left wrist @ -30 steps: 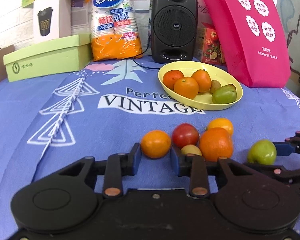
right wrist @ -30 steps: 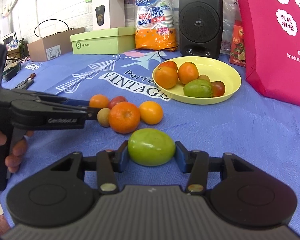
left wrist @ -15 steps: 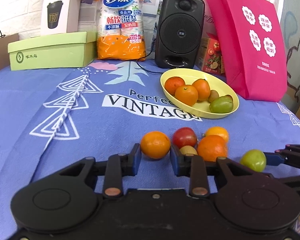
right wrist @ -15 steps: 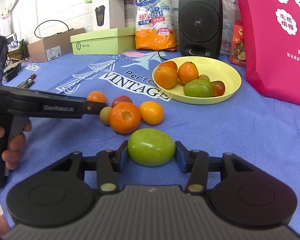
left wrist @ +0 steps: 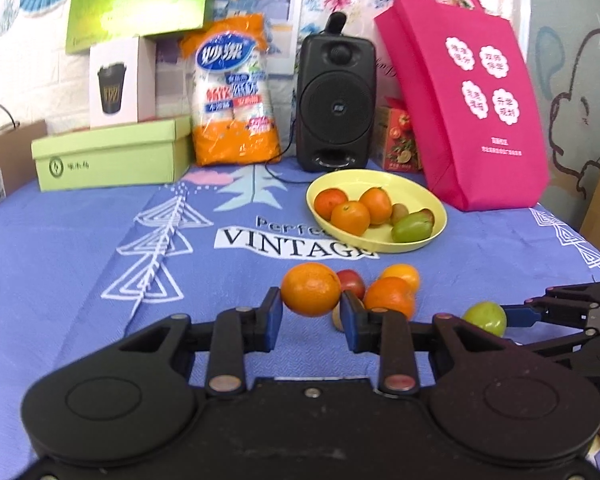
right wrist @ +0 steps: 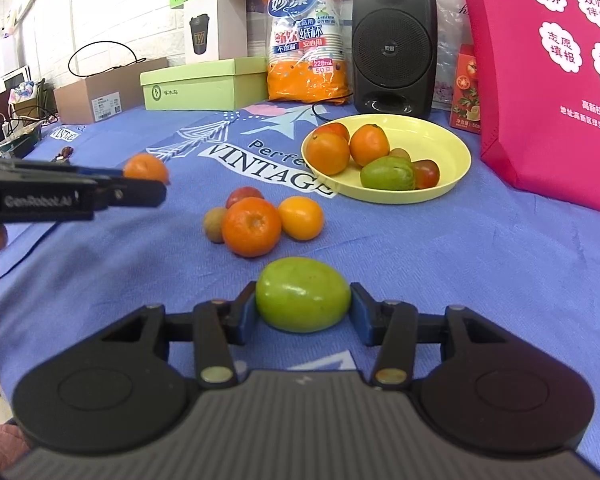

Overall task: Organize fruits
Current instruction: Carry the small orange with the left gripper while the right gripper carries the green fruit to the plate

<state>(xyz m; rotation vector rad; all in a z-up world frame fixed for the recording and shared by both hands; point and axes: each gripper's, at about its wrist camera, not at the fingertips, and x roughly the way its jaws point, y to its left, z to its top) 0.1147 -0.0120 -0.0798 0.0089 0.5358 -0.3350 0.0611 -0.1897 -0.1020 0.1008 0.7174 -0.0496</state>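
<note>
My left gripper (left wrist: 311,309) is shut on an orange (left wrist: 311,289) and holds it lifted above the blue cloth; it also shows in the right wrist view (right wrist: 145,168). My right gripper (right wrist: 303,309) is shut on a green fruit (right wrist: 302,294), low over the cloth; the fruit also shows in the left wrist view (left wrist: 485,317). A loose cluster lies on the cloth: a big orange (right wrist: 251,226), a small orange (right wrist: 301,217), a red fruit (right wrist: 244,197) and a kiwi (right wrist: 215,224). The yellow plate (right wrist: 440,140) holds oranges, a green fruit and small fruits.
Along the back stand a black speaker (left wrist: 335,106), a pack of paper cups (left wrist: 234,92), a green box (left wrist: 112,156) and a white box (left wrist: 122,80). A pink bag (left wrist: 468,92) stands right of the plate. A cardboard box (right wrist: 100,96) sits at the far left.
My left gripper has lifted the orange up off the cloth, away from the fruit cluster. My right gripper stays shut on the green fruit in the same place.
</note>
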